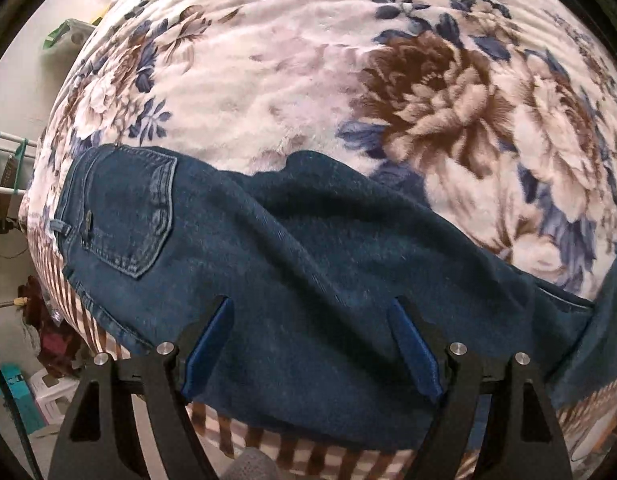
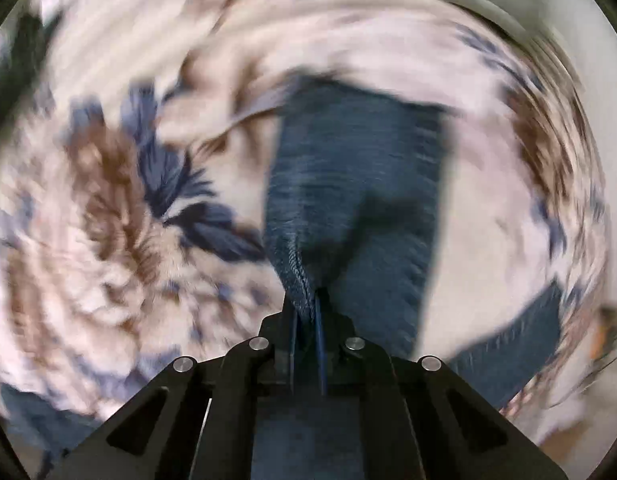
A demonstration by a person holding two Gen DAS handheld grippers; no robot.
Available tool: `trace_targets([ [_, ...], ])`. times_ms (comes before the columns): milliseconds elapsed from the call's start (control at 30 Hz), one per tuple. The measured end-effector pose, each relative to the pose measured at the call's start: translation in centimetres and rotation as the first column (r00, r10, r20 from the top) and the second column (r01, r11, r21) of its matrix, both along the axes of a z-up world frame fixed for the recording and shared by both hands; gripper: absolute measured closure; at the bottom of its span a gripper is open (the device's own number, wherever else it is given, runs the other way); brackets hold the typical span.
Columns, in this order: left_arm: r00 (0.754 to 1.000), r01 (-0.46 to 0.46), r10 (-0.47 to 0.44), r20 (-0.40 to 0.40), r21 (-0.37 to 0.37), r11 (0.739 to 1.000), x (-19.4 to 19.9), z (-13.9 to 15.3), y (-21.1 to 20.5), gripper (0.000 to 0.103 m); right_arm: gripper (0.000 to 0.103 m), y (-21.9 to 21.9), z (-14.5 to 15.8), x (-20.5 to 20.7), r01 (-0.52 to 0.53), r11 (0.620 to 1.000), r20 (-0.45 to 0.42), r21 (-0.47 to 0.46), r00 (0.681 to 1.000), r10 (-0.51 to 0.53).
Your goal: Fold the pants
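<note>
Dark blue jeans [image 1: 268, 248] lie along the near edge of a floral blanket [image 1: 288, 80], back pocket [image 1: 124, 208] facing up. The left gripper [image 1: 310, 308] hovers over the denim, fingers spread wide, holding nothing. The right gripper [image 2: 306, 304] pinches a seamed fold of a trouser leg [image 2: 348, 184], its view heavily blurred.

The left gripper [image 1: 310, 312] hovers spread wide over jeans [image 1: 268, 248] on a floral blanket [image 1: 308, 80].
</note>
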State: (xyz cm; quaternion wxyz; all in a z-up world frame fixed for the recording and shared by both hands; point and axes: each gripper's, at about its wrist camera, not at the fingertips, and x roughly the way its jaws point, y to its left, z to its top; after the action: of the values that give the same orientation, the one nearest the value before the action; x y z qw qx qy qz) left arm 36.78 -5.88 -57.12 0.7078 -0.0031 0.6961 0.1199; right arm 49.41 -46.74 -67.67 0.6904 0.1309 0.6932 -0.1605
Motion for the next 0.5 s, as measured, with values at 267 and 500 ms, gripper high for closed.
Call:
trace_targets([
  [267,1.000,0.000,0.001,0.022,-0.045,0.999,-2.1,0.9,-1.5,0.024,0.095,-11.9,3.0,-17.9,0.490,0.861,0.074,0.141,0.862,-0.502],
  [500,1.000,0.024,-0.024,0.009,-0.050,0.998,-2.7,0.3,-3.3,0.024,0.081,-15.9,-3.4,-24.8,0.659,0.670,-0.033,0.343,0.721,-0.692],
])
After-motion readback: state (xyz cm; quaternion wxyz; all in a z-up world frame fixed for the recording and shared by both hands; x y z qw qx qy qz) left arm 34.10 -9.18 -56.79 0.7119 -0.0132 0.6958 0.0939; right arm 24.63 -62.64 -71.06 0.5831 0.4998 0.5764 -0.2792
